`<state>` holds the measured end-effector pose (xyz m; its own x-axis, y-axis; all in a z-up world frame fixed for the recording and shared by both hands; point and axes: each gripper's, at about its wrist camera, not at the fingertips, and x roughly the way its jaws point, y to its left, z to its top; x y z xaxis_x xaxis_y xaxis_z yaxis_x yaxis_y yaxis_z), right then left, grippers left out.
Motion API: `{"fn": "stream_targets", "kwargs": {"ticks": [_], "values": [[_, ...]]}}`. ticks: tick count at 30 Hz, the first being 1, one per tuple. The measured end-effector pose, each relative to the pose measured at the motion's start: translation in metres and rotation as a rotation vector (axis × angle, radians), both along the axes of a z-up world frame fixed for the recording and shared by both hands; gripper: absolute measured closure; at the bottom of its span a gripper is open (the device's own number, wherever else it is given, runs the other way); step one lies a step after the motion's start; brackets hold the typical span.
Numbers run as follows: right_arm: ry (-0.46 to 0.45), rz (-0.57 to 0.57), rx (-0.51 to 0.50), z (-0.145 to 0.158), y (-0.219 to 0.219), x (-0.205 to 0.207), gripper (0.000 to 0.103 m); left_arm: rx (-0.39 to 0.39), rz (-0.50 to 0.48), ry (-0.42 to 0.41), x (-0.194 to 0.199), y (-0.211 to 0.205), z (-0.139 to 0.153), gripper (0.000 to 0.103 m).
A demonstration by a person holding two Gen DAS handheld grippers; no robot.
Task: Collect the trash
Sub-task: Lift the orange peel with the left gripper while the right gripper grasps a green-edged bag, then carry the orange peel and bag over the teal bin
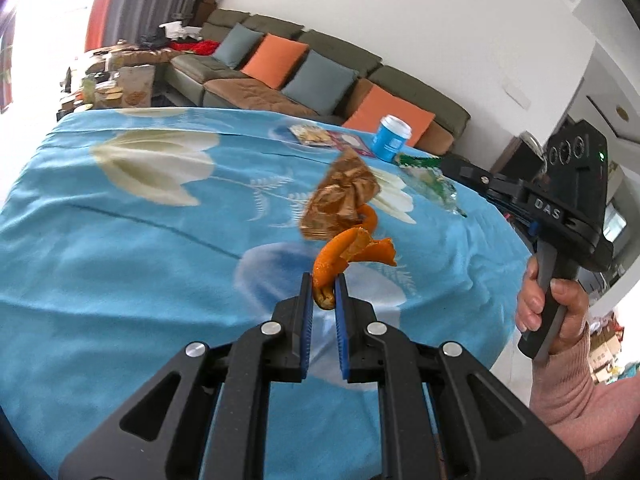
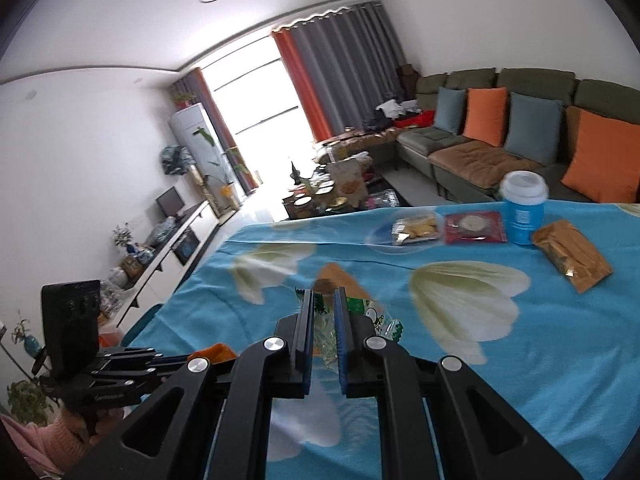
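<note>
While the left gripper (image 1: 324, 290) pinched orange peel (image 1: 347, 254) above the surface (image 1: 120, 240), the right gripper (image 2: 324, 306) clamped a green wrapper (image 2: 370, 316); a blue cup (image 2: 523, 208), snack packets (image 2: 474, 227) and a brown bag (image 2: 572, 255) lay beyond.

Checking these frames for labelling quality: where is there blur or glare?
Left wrist view: the brown wrapper is motion-smeared, while the orange peel in the left gripper stays sharp. Right wrist view: the window is blown out, and the green wrapper is smeared.
</note>
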<state>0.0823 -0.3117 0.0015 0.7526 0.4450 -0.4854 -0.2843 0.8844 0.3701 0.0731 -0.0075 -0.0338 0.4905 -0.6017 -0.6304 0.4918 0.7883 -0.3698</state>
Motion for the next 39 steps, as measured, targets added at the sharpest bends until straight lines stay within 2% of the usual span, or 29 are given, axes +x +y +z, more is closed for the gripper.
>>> {"fn": "stream_targets", "kwargs": {"ticks": [7, 20, 39], "values": [[0.018, 0.108, 0.042, -0.004, 0.041, 0.003, 0.094, 0.002, 0.081, -0.02, -0.013, 0.039, 0.004, 0.092], [0.068, 0.291, 0.059, -0.015, 0.125, 0.02, 0.094, 0.0, 0.245, -0.031, -0.038, 0.119, 0.009, 0.092], [0.087, 0.476, 0.053, -0.013, 0.211, 0.036, 0.094, 0.013, 0.431, -0.037, -0.061, 0.198, 0.009, 0.092]]}}
